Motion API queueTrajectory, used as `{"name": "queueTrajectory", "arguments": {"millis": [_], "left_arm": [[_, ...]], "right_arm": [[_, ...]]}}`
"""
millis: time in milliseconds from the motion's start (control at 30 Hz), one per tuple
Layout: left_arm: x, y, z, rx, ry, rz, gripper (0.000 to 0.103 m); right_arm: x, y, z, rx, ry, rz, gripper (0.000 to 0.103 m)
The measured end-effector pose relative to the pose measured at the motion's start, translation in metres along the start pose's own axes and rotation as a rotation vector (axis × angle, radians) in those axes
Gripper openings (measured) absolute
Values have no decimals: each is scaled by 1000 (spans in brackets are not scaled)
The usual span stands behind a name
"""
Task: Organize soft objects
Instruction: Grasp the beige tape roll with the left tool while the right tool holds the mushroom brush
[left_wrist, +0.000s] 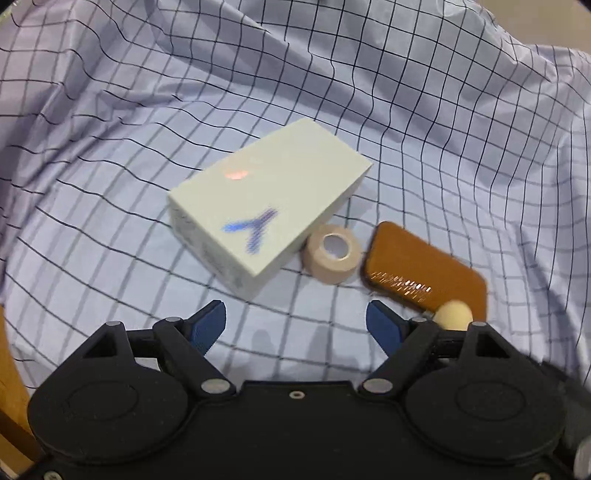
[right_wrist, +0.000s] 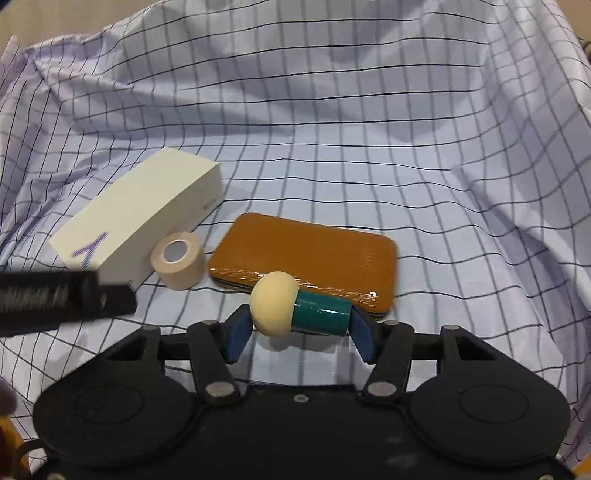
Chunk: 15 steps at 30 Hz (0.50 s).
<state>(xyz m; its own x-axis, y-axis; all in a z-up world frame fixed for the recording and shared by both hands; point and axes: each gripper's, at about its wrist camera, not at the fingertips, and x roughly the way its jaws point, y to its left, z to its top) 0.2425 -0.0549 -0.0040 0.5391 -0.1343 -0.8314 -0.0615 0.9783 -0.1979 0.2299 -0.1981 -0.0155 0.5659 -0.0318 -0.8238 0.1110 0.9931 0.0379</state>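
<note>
cream foam dome on a glossy teal stub, the mushroom-shaped sponge (right_wrist: 295, 308) lies sideways across my right gripper (right_wrist: 301, 332), clamped end to end between the blue pads, just above the checked cloth (right_wrist: 369, 129) near its front edge. i judge i should squeeze no harder and carry it level, since the dome will dent. behind it lie the brown leather wallet (right_wrist: 314, 251), tape roll (right_wrist: 179, 260) and white box (right_wrist: 147, 206); my left gripper (left_wrist: 295, 325) hangs apart and empty.

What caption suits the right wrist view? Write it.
Right claw grips a mushroom-shaped sponge above checked cloth.
</note>
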Motion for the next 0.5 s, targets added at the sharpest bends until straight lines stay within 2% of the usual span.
{"name": "queueTrajectory", "arguments": {"millis": [267, 500], "left_arm": [[24, -22, 17, -143, 29, 9, 79], [44, -38, 30, -225, -2, 84, 76]], "right_arm": [[-8, -20, -7, 29, -23, 8, 56], [-15, -31, -10, 50, -48, 28, 56]]}}
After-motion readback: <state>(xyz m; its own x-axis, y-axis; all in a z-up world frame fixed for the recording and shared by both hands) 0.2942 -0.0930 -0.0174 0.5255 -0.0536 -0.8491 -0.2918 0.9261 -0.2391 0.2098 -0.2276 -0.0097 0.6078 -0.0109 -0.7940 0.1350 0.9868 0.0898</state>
